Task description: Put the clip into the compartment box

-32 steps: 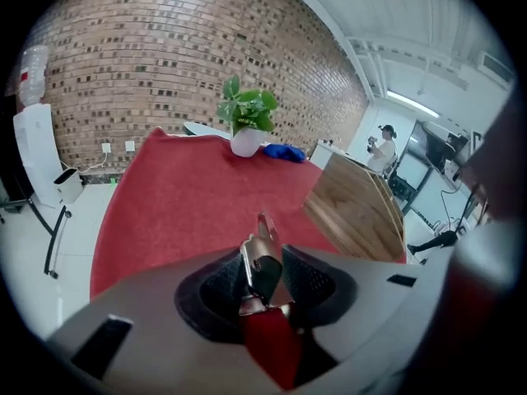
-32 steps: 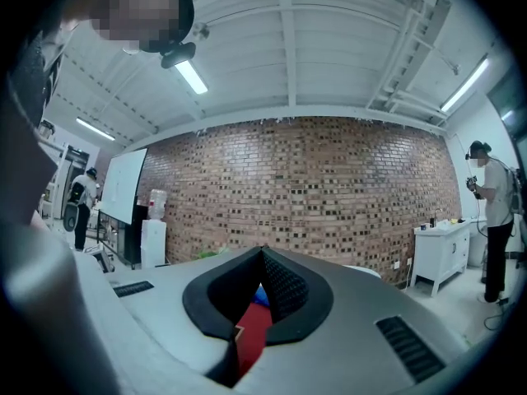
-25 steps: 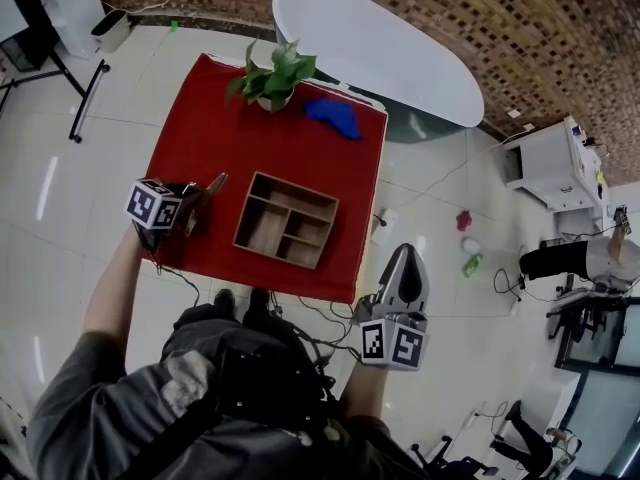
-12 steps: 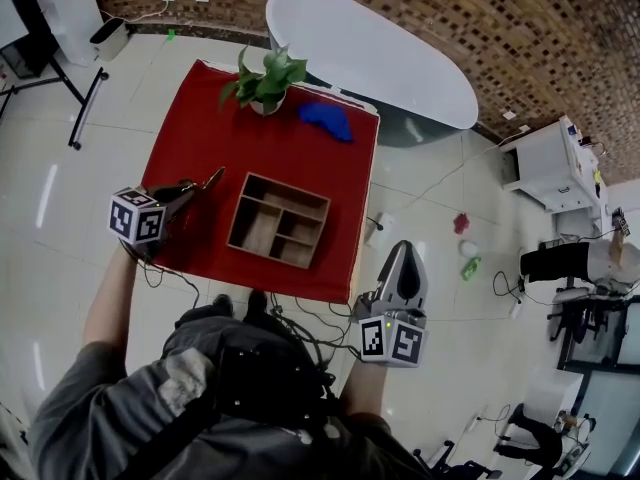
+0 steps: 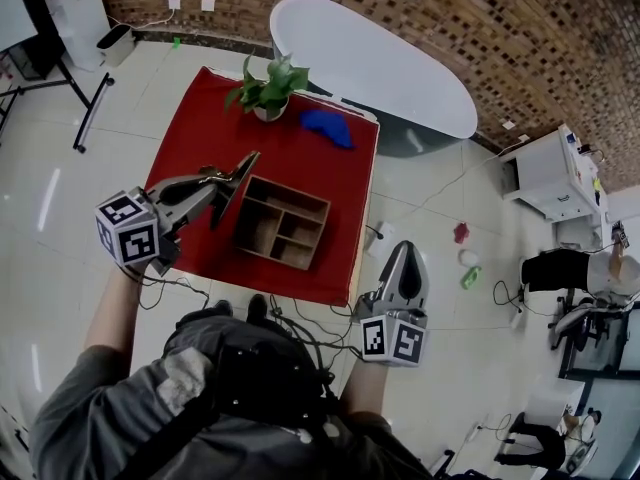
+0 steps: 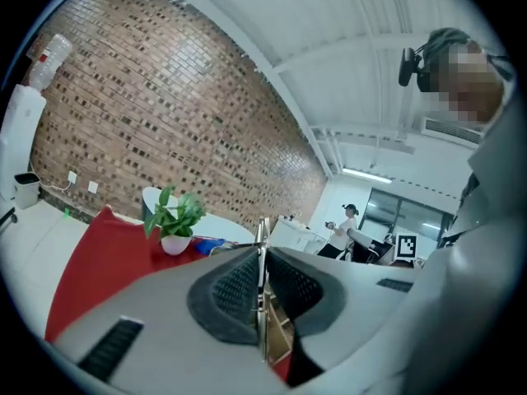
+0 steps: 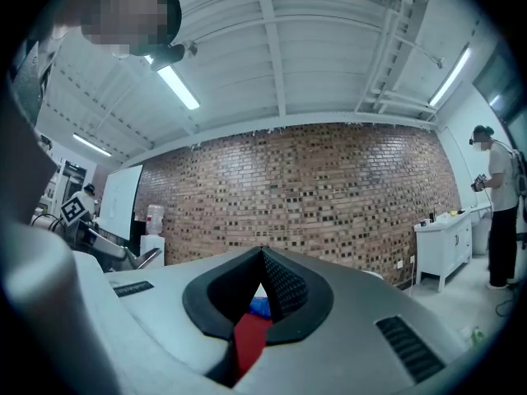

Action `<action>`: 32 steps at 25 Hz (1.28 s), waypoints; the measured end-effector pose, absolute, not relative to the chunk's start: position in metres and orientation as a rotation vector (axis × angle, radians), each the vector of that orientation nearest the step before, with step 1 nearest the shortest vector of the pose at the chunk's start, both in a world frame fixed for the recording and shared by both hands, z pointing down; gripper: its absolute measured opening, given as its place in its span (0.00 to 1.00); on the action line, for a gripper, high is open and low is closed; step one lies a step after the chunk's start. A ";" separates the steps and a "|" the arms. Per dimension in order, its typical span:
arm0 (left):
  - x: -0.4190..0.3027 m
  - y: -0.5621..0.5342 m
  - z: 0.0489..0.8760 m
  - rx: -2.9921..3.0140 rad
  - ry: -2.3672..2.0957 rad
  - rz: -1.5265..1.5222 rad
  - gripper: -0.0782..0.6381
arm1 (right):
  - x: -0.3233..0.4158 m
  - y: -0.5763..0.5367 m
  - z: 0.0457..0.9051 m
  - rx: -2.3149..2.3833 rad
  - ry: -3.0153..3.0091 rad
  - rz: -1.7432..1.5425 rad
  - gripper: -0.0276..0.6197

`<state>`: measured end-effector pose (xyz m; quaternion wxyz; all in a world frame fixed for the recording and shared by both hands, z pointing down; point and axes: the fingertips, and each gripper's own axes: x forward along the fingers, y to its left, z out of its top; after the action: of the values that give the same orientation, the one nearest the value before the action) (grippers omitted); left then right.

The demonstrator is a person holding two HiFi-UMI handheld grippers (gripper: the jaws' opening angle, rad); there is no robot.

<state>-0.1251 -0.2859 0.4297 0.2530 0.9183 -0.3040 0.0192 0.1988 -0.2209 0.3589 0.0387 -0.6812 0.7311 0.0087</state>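
Note:
My left gripper [image 5: 232, 174] is shut on a thin metal clip [image 5: 247, 162] and hangs above the red table [image 5: 200, 133], just left of the wooden compartment box [image 5: 283, 220]. In the left gripper view the clip [image 6: 263, 229] stands edge-on between the pads and sticks out past the left gripper's [image 6: 262, 257] tips. A bit of the box [image 6: 278, 340] shows below them. My right gripper [image 5: 404, 253] is off the table's right front corner, shut and holding nothing. In its own view the right gripper's [image 7: 263, 253] jaw tips meet.
A potted plant [image 5: 265, 88] and a blue cloth [image 5: 328, 126] sit at the table's far edge. A white oval table [image 5: 375, 58] stands beyond, in front of a brick wall. Cables lie on the floor near the table's right front corner [image 5: 345, 293].
My left gripper has risen from the table's left edge and swung right toward the box with the clip in it. The right gripper has stayed put.

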 end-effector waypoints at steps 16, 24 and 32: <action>-0.058 -0.247 0.384 2.664 -0.660 0.013 0.19 | 0.215 -0.203 0.347 -2.099 2.212 0.071 0.06; -0.045 -0.242 0.375 2.668 -0.605 -0.047 0.19 | 0.220 -0.199 0.348 -2.106 2.203 0.074 0.06; -0.014 -0.250 0.407 2.748 -0.617 0.087 0.19 | 0.237 -0.190 0.350 -2.136 2.173 0.067 0.06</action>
<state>-0.0138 -0.2503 0.4074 0.1611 0.9625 -0.2160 0.0303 0.2367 -0.1898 0.3500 0.0467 -0.7001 0.7122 0.0219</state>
